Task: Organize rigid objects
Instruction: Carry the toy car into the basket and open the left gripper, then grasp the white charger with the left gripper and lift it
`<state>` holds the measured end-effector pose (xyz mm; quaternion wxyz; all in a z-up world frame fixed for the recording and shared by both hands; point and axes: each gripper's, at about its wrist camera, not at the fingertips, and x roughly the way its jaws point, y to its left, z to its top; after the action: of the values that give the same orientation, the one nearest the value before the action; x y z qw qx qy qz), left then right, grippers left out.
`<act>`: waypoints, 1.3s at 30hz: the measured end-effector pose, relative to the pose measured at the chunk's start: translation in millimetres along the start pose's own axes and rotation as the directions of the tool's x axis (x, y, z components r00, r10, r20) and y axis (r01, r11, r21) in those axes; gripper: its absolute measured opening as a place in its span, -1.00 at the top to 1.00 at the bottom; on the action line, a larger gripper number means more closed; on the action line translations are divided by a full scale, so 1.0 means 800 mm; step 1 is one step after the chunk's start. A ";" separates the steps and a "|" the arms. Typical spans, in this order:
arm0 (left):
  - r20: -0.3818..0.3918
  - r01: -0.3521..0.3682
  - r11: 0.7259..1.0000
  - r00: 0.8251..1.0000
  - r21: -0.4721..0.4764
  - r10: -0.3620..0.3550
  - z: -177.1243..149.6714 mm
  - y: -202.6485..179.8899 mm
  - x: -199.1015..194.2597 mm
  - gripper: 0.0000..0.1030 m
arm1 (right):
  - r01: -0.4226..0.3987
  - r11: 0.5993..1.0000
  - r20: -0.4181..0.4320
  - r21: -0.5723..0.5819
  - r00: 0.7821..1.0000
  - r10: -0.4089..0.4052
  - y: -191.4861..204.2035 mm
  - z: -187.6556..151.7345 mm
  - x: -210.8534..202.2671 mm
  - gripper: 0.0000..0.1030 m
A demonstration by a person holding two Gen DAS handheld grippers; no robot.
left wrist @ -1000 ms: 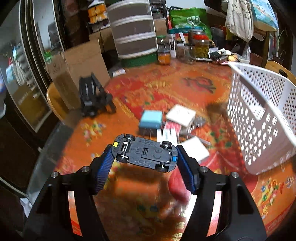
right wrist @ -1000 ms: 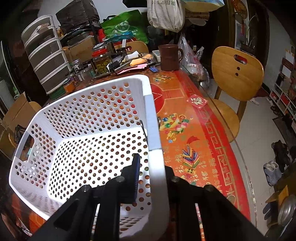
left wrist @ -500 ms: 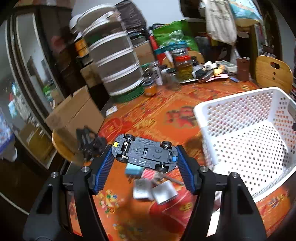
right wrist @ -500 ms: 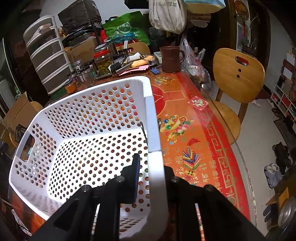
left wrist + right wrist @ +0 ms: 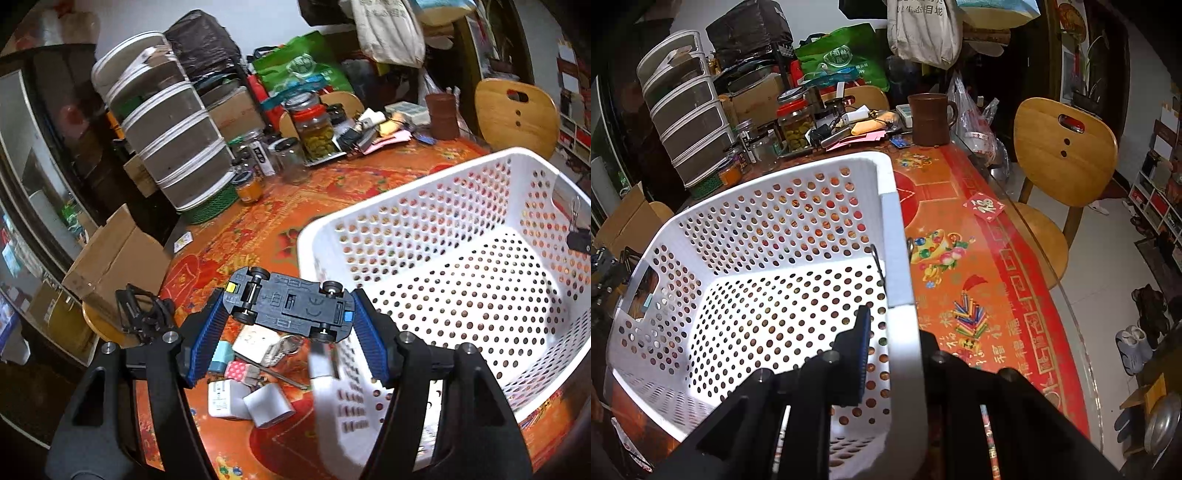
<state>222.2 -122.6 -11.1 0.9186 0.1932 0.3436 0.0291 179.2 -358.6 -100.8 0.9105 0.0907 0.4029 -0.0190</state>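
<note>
Landmark: white perforated basket [image 5: 461, 266], standing on the bench [image 5: 332, 192] with its red and orange patterned cover.
Cardboard box: an open box [image 5: 114, 258] sits far to the left of the basket, beyond the bench edge.
Black folded gadget: a dark hinged object [image 5: 142, 314] lies left of the basket, near the bench edge by the box.
Small items: a pile of white adapters [image 5: 236, 398], a blue block [image 5: 221, 360] and keys [image 5: 288, 345] lies on the bench just left of the basket's near corner.
Left gripper: the left gripper [image 5: 288, 310] hangs above that pile, beside the basket's left wall; its blue ribbed fingers [image 5: 207, 339] stand partly apart and press on the two ends of a toy car.
Toy car: the dark toy car [image 5: 288, 304] is held upside down, wheels up, crosswise between the fingers, clear of the bench and just outside the basket's left rim.
Basket inside: nothing lies on the floor of the basket.
Right gripper: the right gripper [image 5: 897, 343] is closed tight on the basket's right wall [image 5: 905, 332], one finger inside and one outside the rim.
Binder clip: a black clip [image 5: 576, 236] is on the basket's right rim.
Chair: a wooden chair [image 5: 1063, 155] stands right of the basket, past the bench edge.
</note>
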 end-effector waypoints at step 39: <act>-0.144 0.099 0.943 0.978 -0.318 -0.152 -0.174 0.195 0.116 -0.95 | 0.032 0.999 -0.028 0.006 0.999 -0.032 0.003 0.002 0.010 0.73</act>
<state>215.7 85.2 -106.7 0.9055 0.0216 0.4218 0.0398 185.8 -356.1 -105.2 0.9042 0.0872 0.4168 -0.0336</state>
